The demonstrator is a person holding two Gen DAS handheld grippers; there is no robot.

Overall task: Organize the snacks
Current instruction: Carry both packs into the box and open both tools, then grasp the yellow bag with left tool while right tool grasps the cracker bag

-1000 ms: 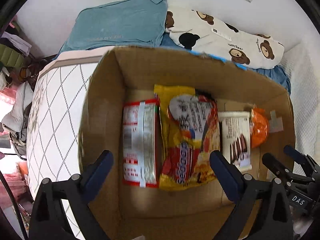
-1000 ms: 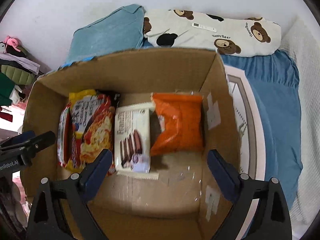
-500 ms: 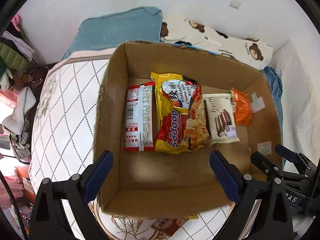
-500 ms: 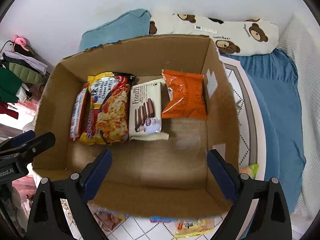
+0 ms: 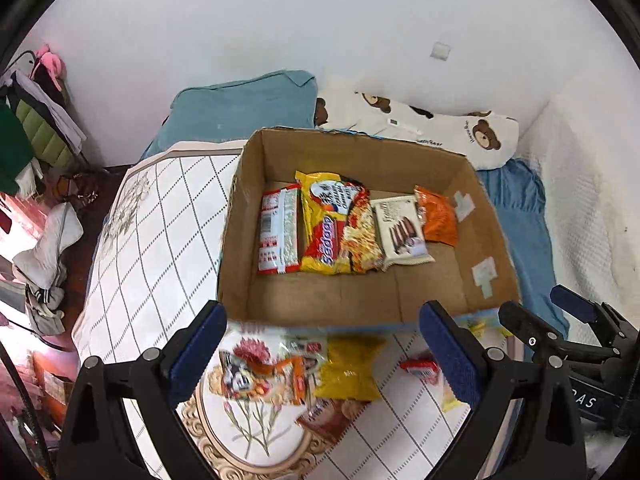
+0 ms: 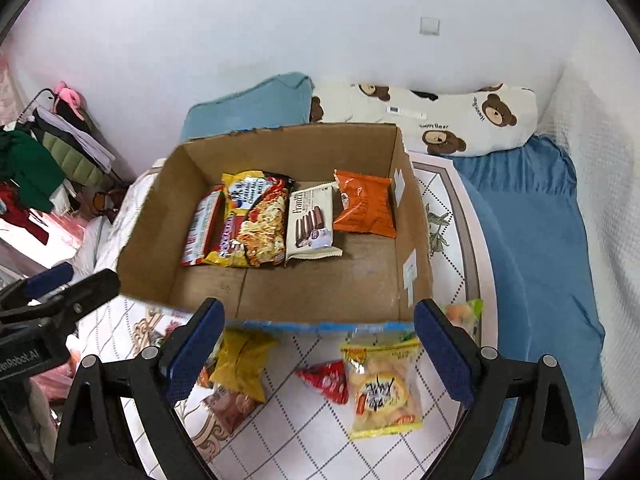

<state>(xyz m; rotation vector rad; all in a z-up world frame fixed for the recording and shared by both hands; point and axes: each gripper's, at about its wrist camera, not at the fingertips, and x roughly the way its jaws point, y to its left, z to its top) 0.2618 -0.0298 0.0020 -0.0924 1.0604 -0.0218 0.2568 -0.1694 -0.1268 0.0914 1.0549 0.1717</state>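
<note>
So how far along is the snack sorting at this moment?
Four packs sit in a row in the cardboard box: red pack, noodles, wafers, orange bag. Both tongs, left and right, are open, holding nothing. Loose snacks remain outside, like the yellow bag and cracker pack.

Both grippers have pulled back and up from the cardboard box [image 6: 280, 216], which now sits smaller and farther off. Loose snacks on the bed before it have come into view: a yellow packet [image 6: 240, 364], a red wrapper [image 6: 326, 380], a cracker bag [image 6: 382, 390], and a blurred, possibly brown pouch [image 5: 332, 416].
</note>
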